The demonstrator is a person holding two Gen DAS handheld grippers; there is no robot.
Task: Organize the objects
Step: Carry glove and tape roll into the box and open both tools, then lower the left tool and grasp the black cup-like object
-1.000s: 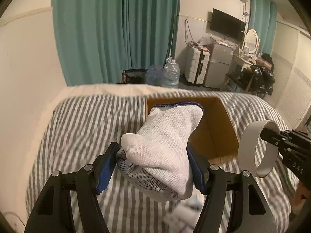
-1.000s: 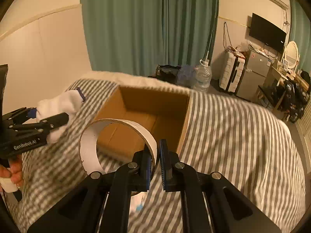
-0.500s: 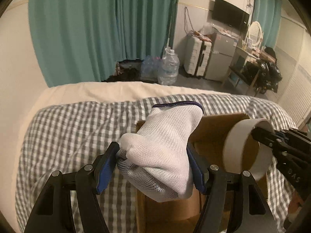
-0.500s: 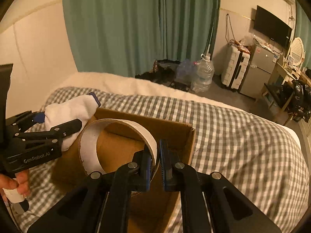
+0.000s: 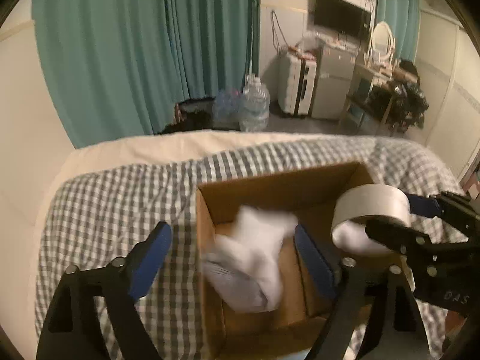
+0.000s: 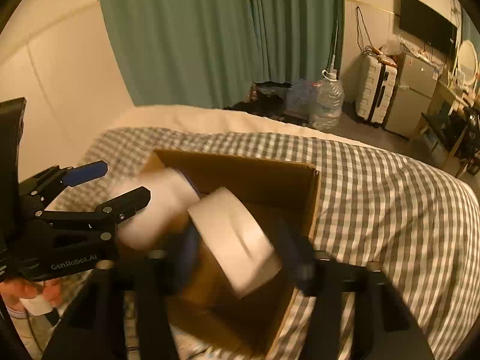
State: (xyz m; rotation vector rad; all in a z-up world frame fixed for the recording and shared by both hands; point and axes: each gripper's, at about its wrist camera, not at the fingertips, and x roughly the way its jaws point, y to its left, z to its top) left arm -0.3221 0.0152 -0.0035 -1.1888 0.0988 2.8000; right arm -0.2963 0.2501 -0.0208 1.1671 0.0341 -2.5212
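An open cardboard box (image 5: 270, 180) (image 6: 312, 198) stands on a checked bed cover. My left gripper (image 5: 232, 237) is open above the box's left wall. A white glove (image 5: 252, 258) is blurred in mid-air between its fingers, over the box, and shows in the right wrist view (image 6: 156, 210) too. My right gripper (image 6: 243, 246) is open above the box. A white tape roll (image 6: 237, 240) is blurred between its fingers, loose. In the left wrist view the roll (image 5: 372, 210) hangs by the right gripper over the box's right side.
The checked cover (image 5: 114, 204) spreads around the box. A person's hand (image 6: 33, 294) holds the left gripper's handle. Teal curtains (image 5: 150, 45), water bottles (image 5: 255, 105), a suitcase (image 5: 297, 87) and a desk stand beyond the bed.
Both grippers have opened above the box. The glove and the tape roll have left the jaws and are dropping toward the box. The views tilted further down.
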